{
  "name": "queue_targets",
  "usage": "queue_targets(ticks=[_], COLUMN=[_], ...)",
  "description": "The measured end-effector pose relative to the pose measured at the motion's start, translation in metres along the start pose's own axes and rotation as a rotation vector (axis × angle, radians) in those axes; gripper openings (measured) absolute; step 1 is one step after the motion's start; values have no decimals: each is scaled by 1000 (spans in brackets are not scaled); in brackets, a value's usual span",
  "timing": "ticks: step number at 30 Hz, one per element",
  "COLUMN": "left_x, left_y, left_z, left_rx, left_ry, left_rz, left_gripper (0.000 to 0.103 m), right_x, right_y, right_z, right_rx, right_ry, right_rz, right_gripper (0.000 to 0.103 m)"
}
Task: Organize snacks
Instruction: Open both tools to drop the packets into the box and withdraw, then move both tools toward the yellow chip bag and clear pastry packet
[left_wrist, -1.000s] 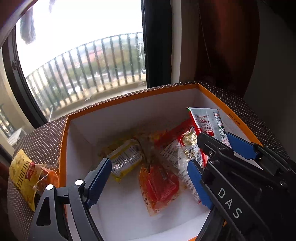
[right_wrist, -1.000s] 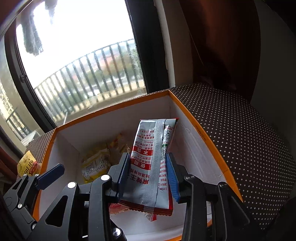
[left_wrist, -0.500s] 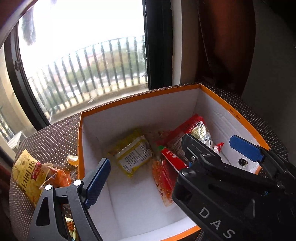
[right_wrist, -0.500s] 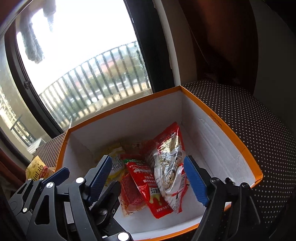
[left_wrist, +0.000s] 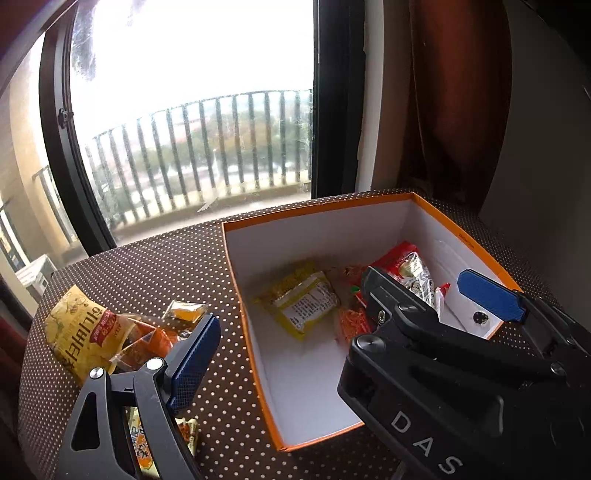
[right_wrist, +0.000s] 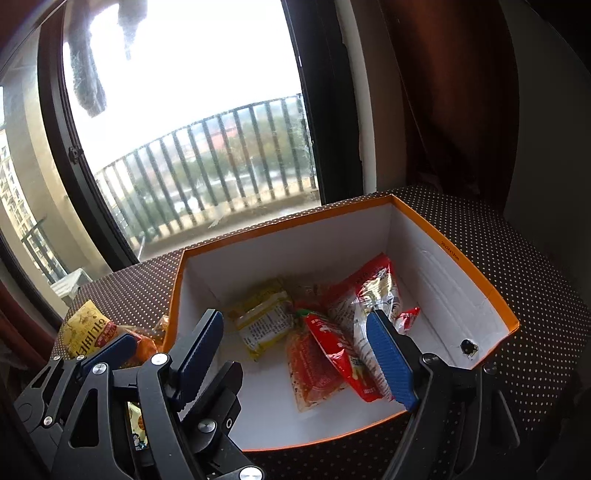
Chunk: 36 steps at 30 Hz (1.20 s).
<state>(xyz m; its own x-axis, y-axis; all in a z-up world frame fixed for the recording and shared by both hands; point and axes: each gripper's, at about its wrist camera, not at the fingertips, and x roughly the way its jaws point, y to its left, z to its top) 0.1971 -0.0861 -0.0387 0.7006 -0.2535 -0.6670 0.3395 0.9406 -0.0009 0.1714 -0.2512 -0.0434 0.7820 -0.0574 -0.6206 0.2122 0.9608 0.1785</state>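
My right gripper (right_wrist: 295, 354) hangs over the box (right_wrist: 461, 266), fingers wide apart, nothing btwn them. Left gripper (left_wrist: 332, 332) also spread, empty. Snack packets (right_wrist: 332, 350) lie in box; yellow bag (left_wrist: 79, 332) sits on counter (left_wrist: 166, 266) w/ other packets.

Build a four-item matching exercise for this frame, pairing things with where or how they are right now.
Things:
1. yellow packet with white label
2. yellow Korean-lettered bag
3. right gripper
4. small dark hole

Places or states:
A. on the dotted cloth, left of the box
B. in the box's near wall
C. flat on the box floor
D. open, holding nothing

Pairs: 1-C, 2-A, 3-D, 4-B
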Motion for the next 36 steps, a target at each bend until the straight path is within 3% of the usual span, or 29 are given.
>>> queue_targets(ticks=[15, 36], left_x=[-42, -67], left_y=[42, 94], left_z=[-19, -64], left_rx=[-38, -76], left_ry=[-77, -118], left_rz=[12, 90], left_gripper=[89, 94], right_x=[-34, -38], right_y=[54, 112], right_z=[-15, -56], right_rx=[-56, -152], right_ry=[-60, -80], right_rz=[-11, 74], right_gripper=[86, 87])
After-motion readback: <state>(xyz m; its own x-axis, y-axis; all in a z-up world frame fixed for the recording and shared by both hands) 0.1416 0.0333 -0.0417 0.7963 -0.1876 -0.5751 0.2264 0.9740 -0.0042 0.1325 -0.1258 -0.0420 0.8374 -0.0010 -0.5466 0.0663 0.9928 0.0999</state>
